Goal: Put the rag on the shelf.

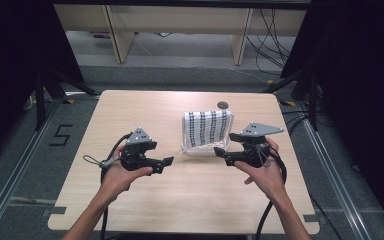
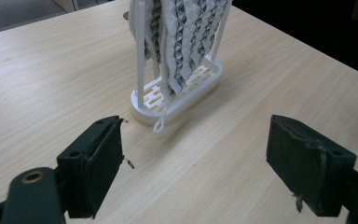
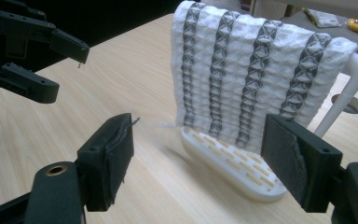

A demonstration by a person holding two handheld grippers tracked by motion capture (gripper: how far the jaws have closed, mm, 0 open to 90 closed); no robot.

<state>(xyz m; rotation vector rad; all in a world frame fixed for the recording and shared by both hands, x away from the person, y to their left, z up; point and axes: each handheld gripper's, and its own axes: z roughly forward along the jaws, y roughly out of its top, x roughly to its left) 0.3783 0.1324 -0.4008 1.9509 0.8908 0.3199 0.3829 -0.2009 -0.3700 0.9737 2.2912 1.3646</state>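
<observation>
Nothing looks done yet: towel (image 1: 207,128) hangs on its rack (image 3: 233,161), and left gripper (image 1: 163,163) and right gripper (image 1: 221,152) wait beside it, jaws spread wide, holding nothing.

White/grey patterned towel (image 1: 207,128) draped over upright white rack (image 3: 233,161), table centre.

In the left gripper view, the top of the towel (image 2: 177,42) and the upper part of the white rack (image 2: 177,91) are cut off by the upper edge. In the right gripper view, most of the rack's frame is hidden behind the towel, and its base is partly covered by the jaw on the right. In the high view, the near edge of the table (image 1: 180,200) is partly covered by the forearms, and the small dark round thing (image 1: 223,105) by its far edge cannot be identified.
</observation>
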